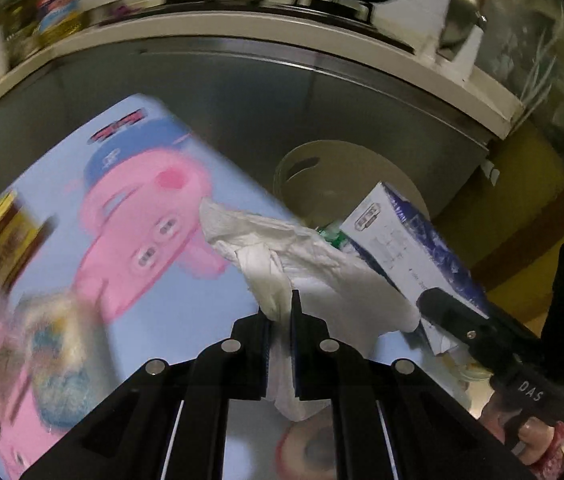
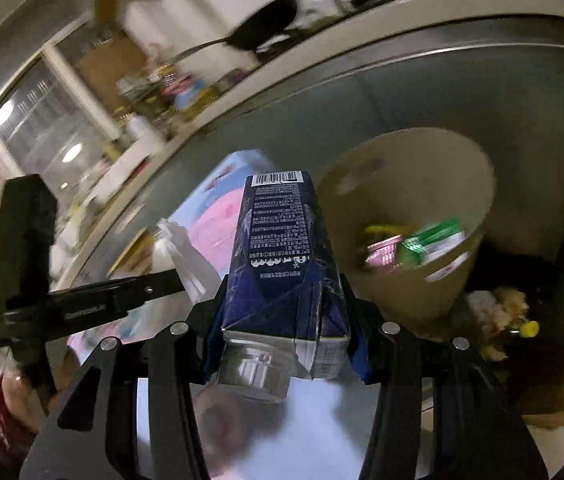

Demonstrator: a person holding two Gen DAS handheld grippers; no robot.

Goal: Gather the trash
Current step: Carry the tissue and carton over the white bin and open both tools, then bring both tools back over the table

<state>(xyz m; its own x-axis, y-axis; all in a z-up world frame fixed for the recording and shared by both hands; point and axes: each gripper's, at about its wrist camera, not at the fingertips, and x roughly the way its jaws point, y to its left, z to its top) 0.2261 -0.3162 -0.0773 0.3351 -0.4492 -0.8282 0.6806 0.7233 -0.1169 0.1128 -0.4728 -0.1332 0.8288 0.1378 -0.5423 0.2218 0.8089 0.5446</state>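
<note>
Right gripper (image 2: pixel 282 336) clamps the blue carton (image 2: pixel 286 256); left gripper (image 1: pixel 280 320) is pinched shut on the crumpled tissue (image 1: pixel 282 248), both near the beige bin (image 2: pixel 414 184). Get each fully over the bin's mouth b4 releasing, carton 1st, tissue low so it won't drift.

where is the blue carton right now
The blue carton is clamped between the right tongs, centre of the right wrist view, just left of the beige bin.
</note>
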